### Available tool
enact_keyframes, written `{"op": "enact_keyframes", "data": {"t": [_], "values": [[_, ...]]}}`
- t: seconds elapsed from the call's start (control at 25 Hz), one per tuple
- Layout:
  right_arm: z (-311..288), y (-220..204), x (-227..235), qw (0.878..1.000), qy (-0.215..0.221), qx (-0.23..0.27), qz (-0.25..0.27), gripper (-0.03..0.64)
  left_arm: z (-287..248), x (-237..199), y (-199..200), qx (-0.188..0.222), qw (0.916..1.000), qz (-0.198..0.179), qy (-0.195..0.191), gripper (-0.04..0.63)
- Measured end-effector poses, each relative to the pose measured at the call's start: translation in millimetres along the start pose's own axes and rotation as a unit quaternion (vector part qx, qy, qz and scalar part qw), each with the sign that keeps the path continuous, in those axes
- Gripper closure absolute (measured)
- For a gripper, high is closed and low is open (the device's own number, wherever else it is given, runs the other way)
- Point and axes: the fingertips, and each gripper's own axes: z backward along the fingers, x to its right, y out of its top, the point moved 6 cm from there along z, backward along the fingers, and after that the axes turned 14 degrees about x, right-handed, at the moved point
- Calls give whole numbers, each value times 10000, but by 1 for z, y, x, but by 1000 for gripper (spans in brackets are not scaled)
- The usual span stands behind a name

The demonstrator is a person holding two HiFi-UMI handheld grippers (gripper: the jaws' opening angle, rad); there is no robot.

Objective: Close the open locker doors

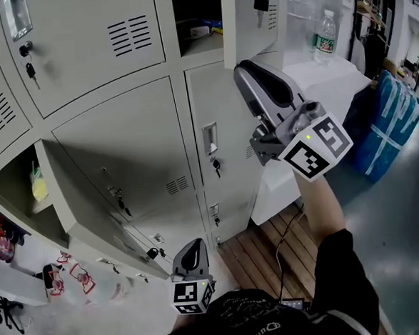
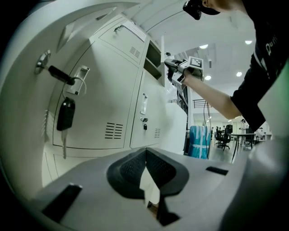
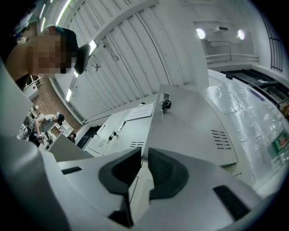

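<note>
While the left gripper is being held low beside the person's body, with its black pads meeting at the tips on nothing, the large grey metal locker door at the lower left is standing wide open just beyond it. Higher up, the right gripper is being held with its jaws a narrow slit apart and nothing between them. It is being pointed at the upper grey vented door, which is standing out from the locker bank with a dark key fob hanging at its lock.

This upper door is judged to be the one in hand; whether it is already being touched cannot be told. For the next move, the jaw tips are probably being needed on its outer face near the free edge, so that the panel is pushed back to its frame.

Regarding writing, the white letters on the black clothing are being cut off, the paper notice is too small, and the green label of the clear plastic bottle farther away cannot be read.
</note>
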Motion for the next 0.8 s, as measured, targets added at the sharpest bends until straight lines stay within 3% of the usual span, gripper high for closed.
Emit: {"op": "enact_keyframes", "data": {"t": [0.24, 0.8], "values": [[-21, -25, 8, 9991, 215, -188, -305, 571, -6, -3, 3, 129, 9999, 39, -23, 588], [-63, -67, 39, 9982, -133, -545, -204, 586, -9, -14, 8, 247, 9992, -208, 255, 588]]}}
